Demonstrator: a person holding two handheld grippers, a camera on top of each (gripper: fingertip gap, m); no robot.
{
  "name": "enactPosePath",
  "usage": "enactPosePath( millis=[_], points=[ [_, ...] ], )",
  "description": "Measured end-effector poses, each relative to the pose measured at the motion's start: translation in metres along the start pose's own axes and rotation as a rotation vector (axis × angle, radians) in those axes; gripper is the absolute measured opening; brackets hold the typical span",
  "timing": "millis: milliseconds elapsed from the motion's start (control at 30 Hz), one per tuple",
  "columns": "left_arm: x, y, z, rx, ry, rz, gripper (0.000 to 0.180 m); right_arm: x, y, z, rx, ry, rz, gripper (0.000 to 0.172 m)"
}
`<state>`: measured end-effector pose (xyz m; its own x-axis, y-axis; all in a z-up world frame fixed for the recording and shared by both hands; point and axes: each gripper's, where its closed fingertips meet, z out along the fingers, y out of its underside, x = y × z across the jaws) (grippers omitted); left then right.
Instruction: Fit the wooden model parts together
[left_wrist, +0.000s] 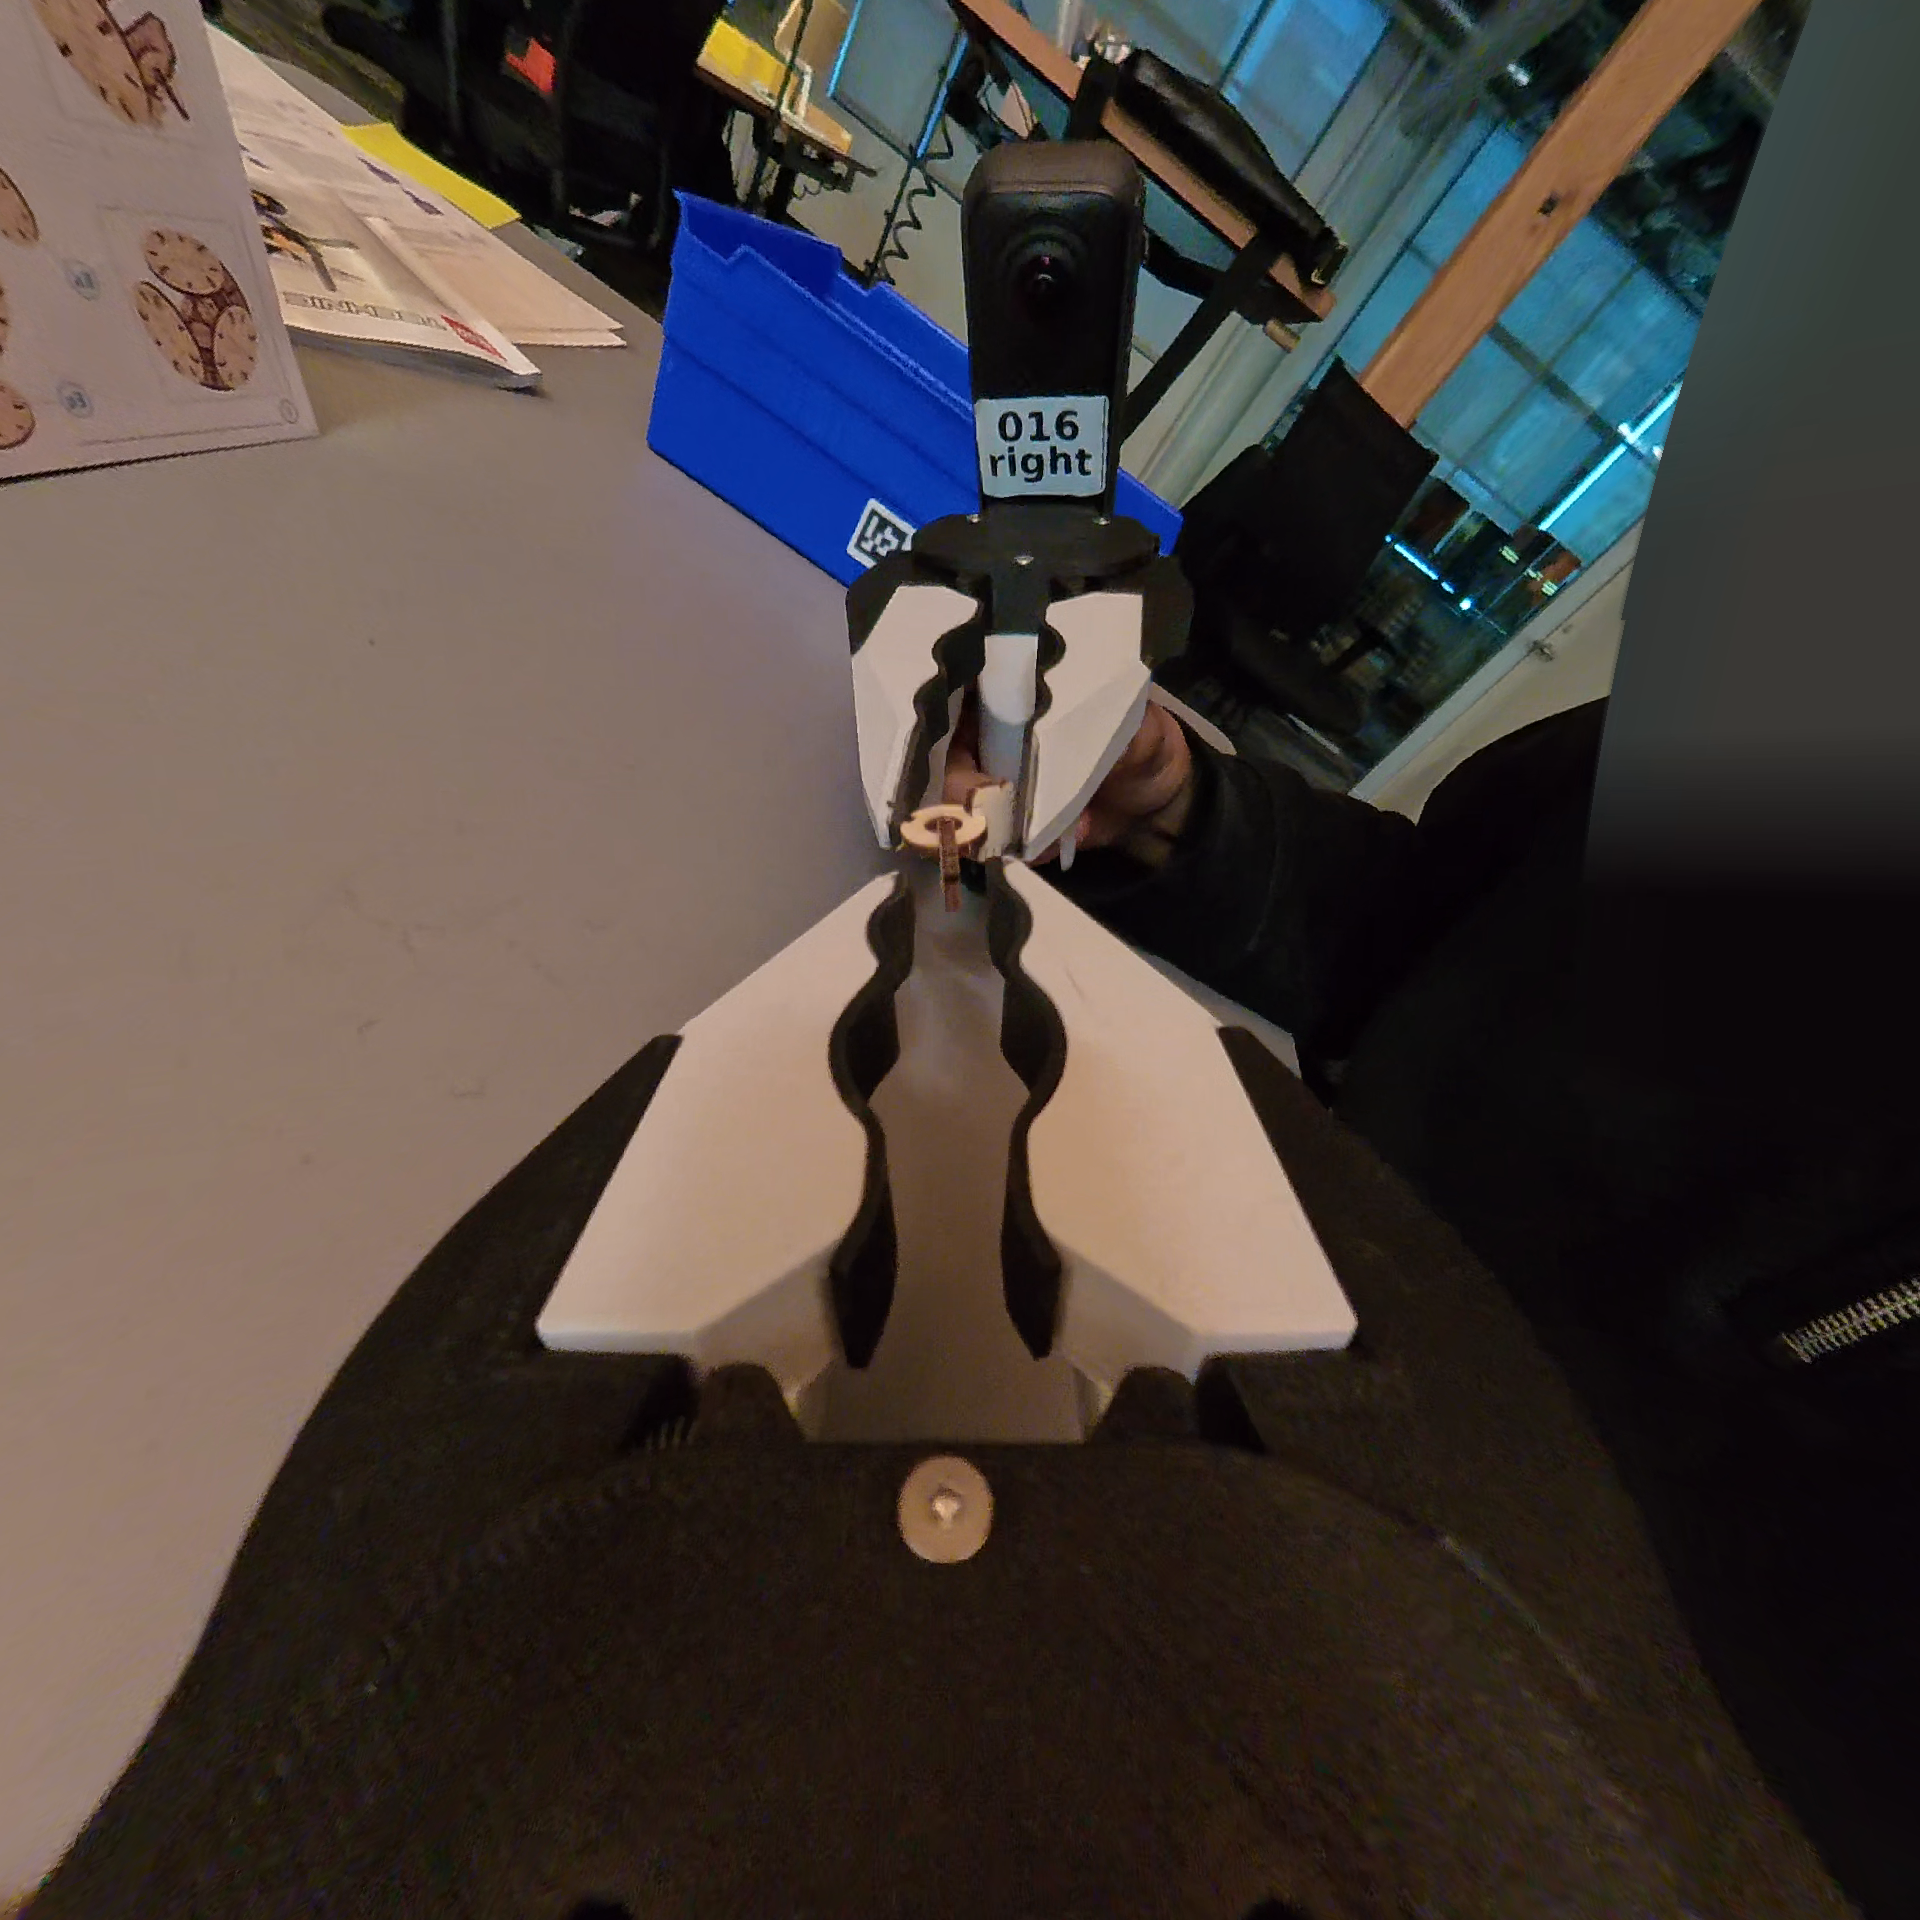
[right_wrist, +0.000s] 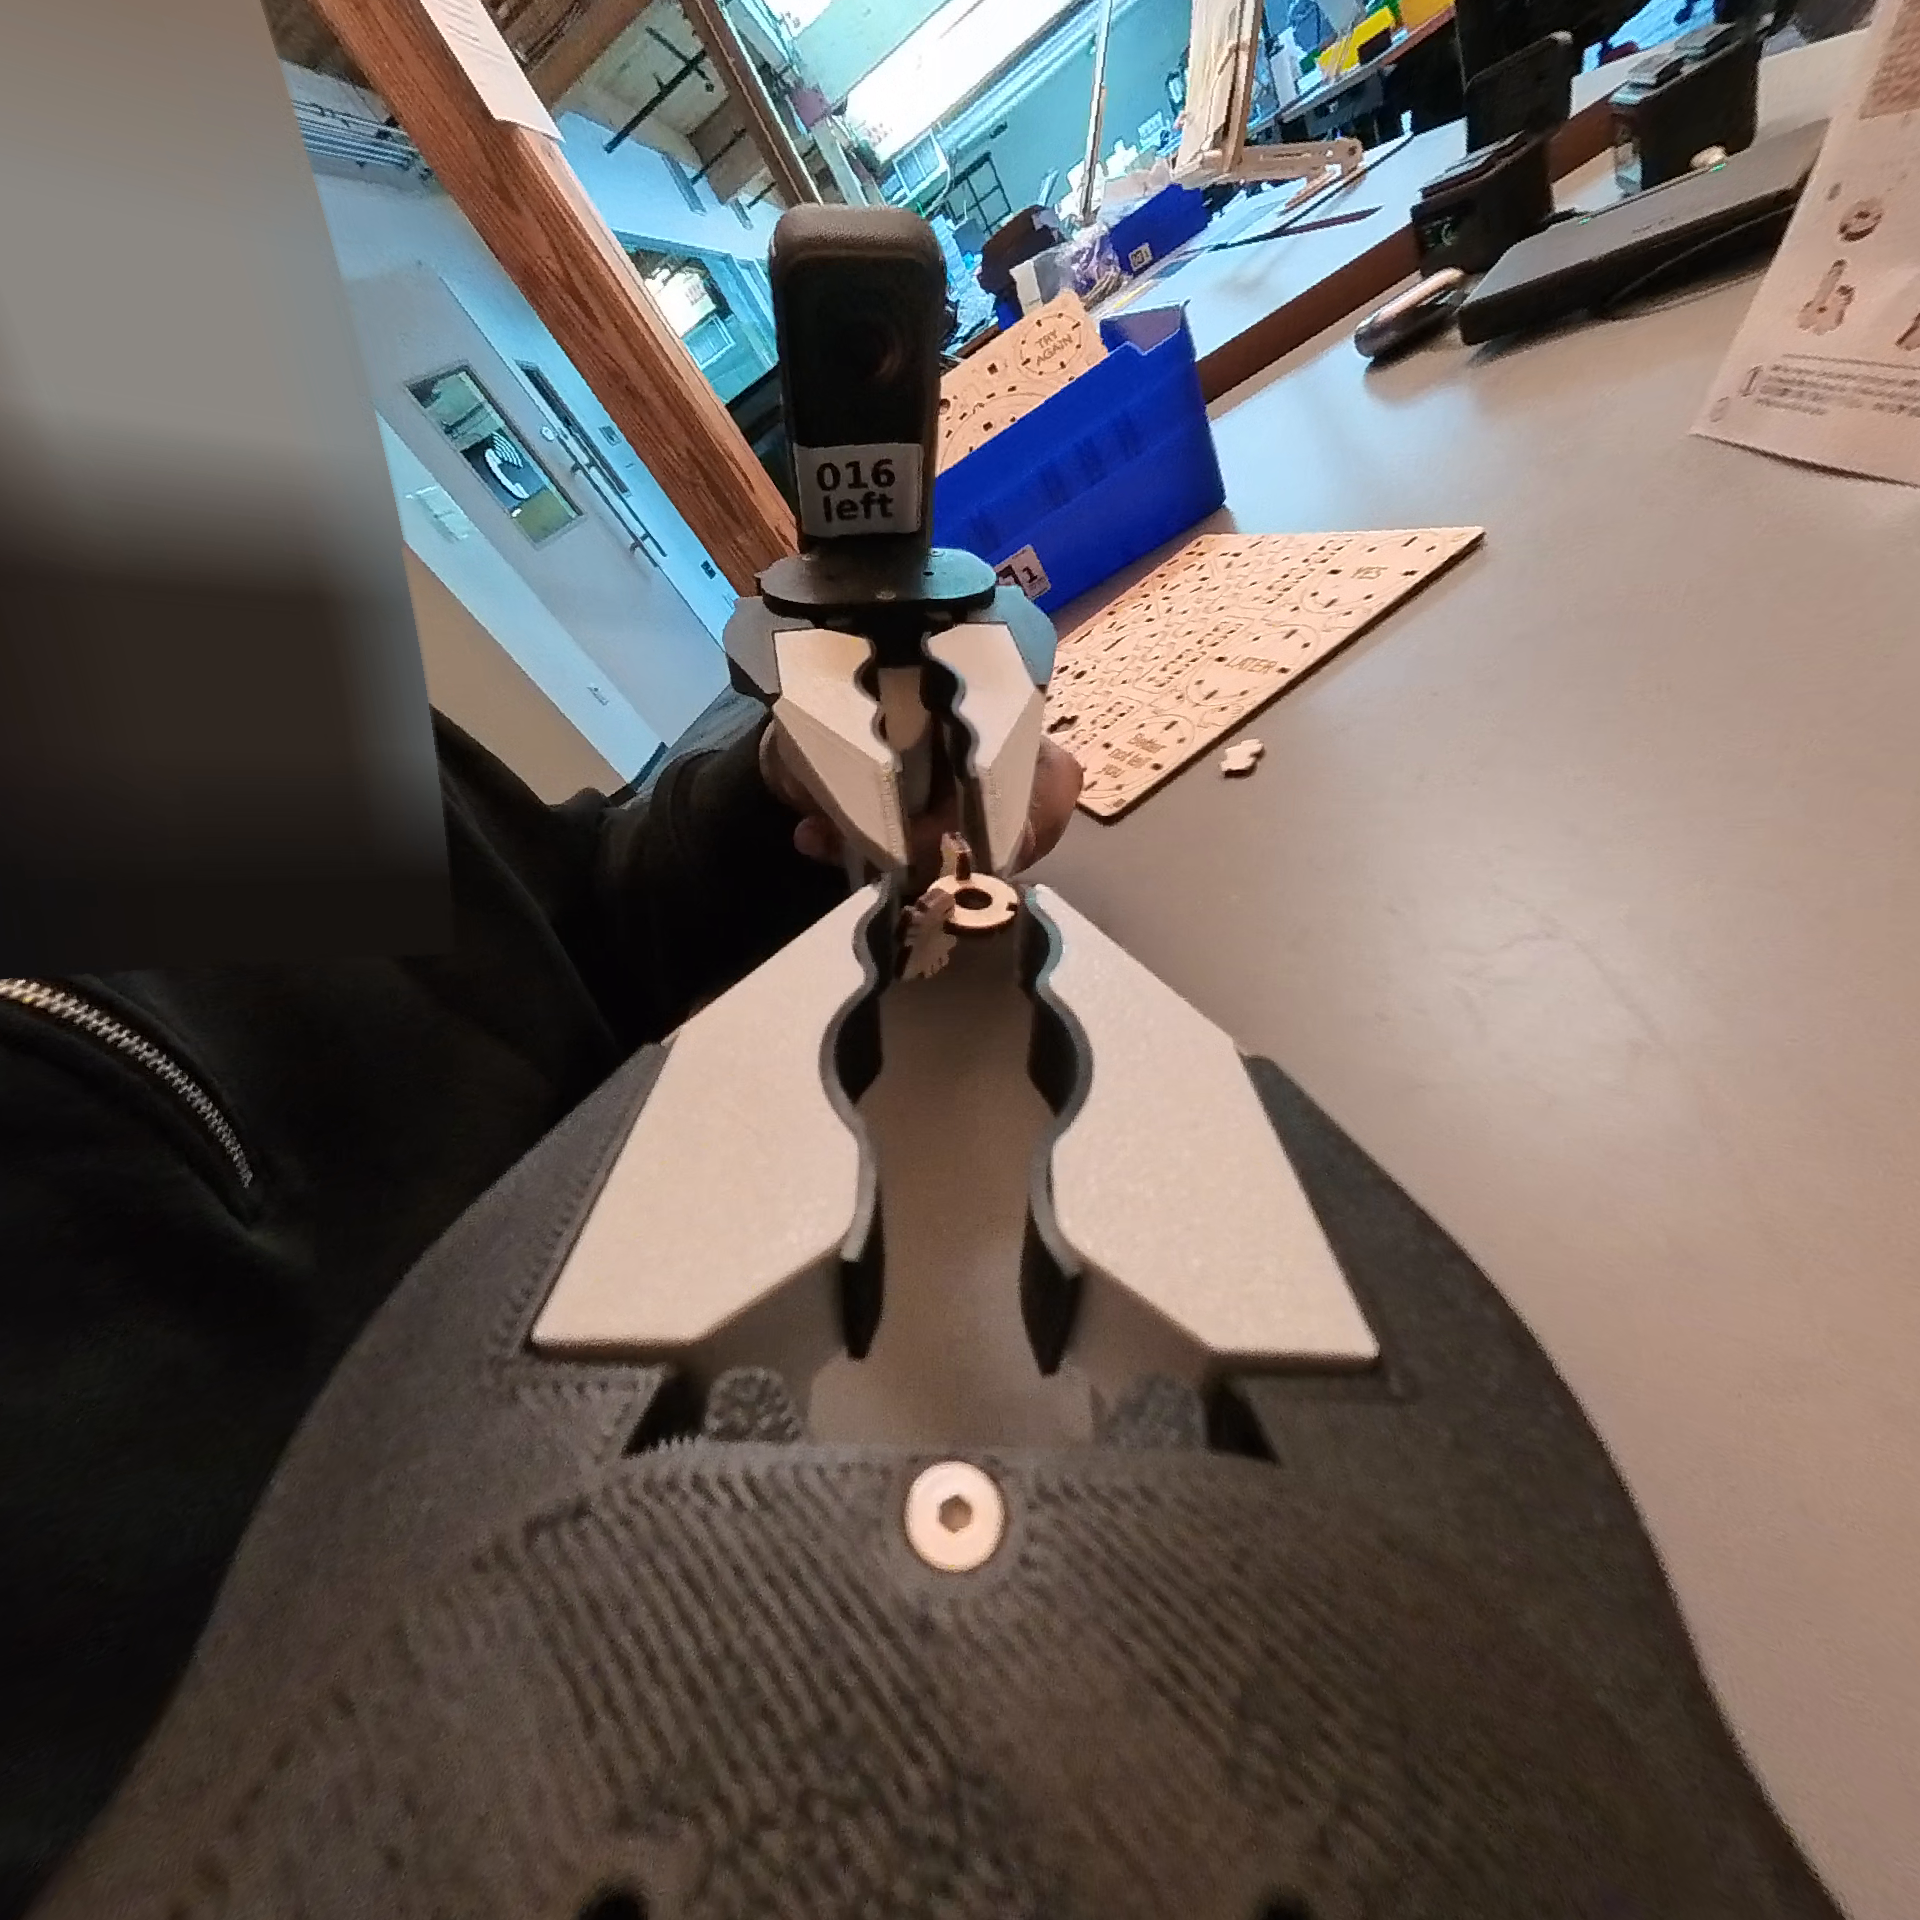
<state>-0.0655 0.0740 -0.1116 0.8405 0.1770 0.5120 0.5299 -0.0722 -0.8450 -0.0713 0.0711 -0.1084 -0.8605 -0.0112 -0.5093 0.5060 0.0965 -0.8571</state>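
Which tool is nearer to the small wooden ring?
Right. The wooden ring sits between the right tool fingertips; the left tool faces it, tips just short.

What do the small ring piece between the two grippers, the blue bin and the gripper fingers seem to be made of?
Ring piece: thin pale plywood, it seems; unfinished, with dark edges as if laser-cut, like the cut sheet on the table.
Blue bin: moulded plastic, smooth, slightly glossy.
Gripper fingers: matte white plastic, probably printed, with black wavy pads that look rubbery.
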Motion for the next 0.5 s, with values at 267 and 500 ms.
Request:
enactPosePath(
  millis=[267,500],
  points=[
    [0.002,-0.008,-0.004,0.049,0.075,-0.128,0.001,-0.002,-0.015,-0.006,0.080,-0.003,-0.038,0.056],
    [0.009,-0.015,-0.014,0.102,0.273,-0.390,0.001,-0.001,-0.008,-0.012,-0.036,0.224,-0.653,0.029]
  ],
)
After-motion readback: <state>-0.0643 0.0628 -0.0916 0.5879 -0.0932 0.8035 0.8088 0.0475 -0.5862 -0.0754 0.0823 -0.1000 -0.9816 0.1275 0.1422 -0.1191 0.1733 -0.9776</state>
